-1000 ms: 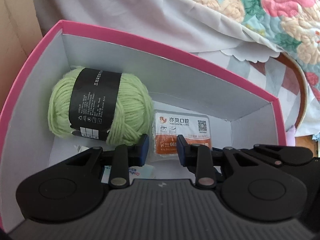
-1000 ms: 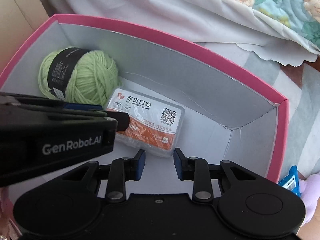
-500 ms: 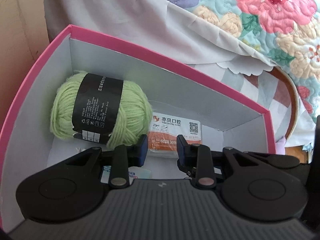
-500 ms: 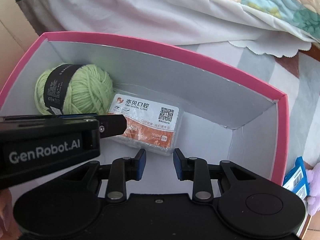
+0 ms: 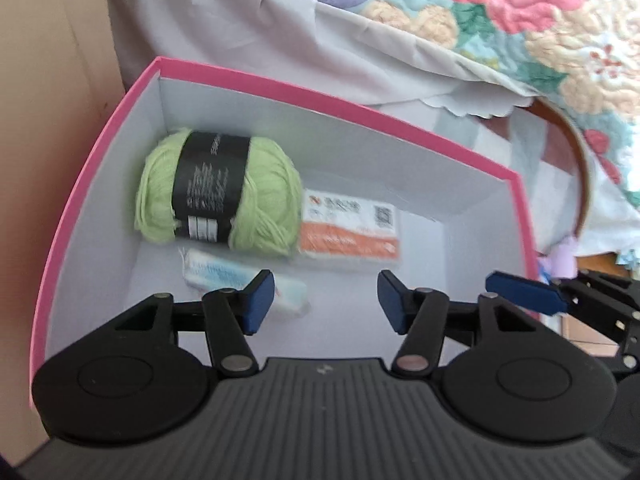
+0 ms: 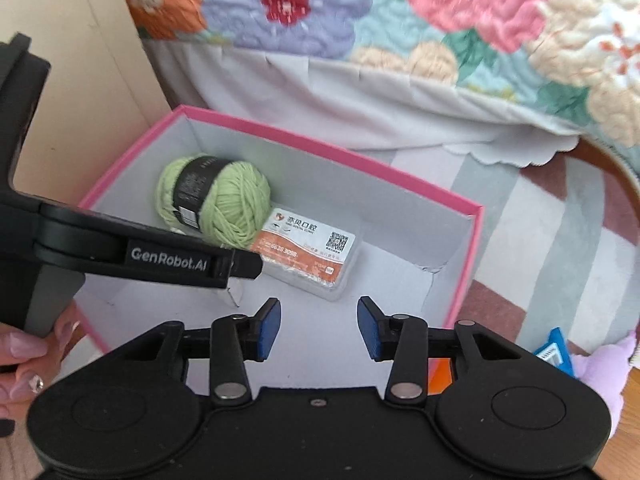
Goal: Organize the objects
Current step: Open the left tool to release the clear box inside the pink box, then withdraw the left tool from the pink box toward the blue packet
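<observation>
On floor beside bed, pink box (image 6: 466,264) sits open – white inside, striped rug (image 6: 560,216) under it, floral quilt (image 6: 440,20) and grey bed skirt (image 6: 320,96) behind, beige wall (image 5: 48,120) at left. Inside: green yarn ball (image 5: 218,192) touching orange-labelled plastic case (image 5: 350,232), blue-white packet (image 5: 224,276) in front. Left gripper (image 5: 326,300) and right gripper (image 6: 318,328) above box – jaws of both opening, nothing between them.

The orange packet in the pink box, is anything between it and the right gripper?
Nothing visible blocks it. The orange packet lies uncovered beside the green yarn, beyond the right gripper, whose empty jaws are opening. The left gripper reaches in from the side, not across.
</observation>
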Available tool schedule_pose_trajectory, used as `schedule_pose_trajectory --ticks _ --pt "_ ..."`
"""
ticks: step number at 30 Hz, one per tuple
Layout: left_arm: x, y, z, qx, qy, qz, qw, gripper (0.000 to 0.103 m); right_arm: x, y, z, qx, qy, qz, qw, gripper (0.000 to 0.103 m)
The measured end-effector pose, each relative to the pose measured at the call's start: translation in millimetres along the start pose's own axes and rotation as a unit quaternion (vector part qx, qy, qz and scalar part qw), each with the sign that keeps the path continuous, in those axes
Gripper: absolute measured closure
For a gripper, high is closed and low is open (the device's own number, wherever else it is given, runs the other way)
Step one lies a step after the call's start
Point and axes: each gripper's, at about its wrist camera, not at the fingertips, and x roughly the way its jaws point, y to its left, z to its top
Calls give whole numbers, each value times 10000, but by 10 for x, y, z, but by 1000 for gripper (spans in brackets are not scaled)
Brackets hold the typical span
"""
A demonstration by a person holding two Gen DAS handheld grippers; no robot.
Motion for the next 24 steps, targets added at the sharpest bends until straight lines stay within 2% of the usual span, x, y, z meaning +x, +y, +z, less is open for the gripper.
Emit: schedule_pose_trajectory --ticks 4,6,14,18,21,24 --pt "-296 -148 -135 444 -53 260 9987 36 -269 -57 -23 -131 -133 55 9998 55" --pt "-467 -188 -209 573 -62 267 9980 32 -406 -53 -80 -194 -164 150 9996 54" --pt "-930 -297 -417 746 69 460 9961 30 -1002 -13 -159 -326 -390 417 9978 50" --pt "-1119 -376 -494 791 -121 558 9952 25 -1185 92 -190 -541 -520 418 9963 45" --pt "-1256 -423 -555 895 -192 494 9946 22 -1307 169 -233 -680 -576 424 9951 40" --pt "-1333 -464 -621 892 -194 662 9936 21 -1415 204 -294 -800 -551 400 9945 35"
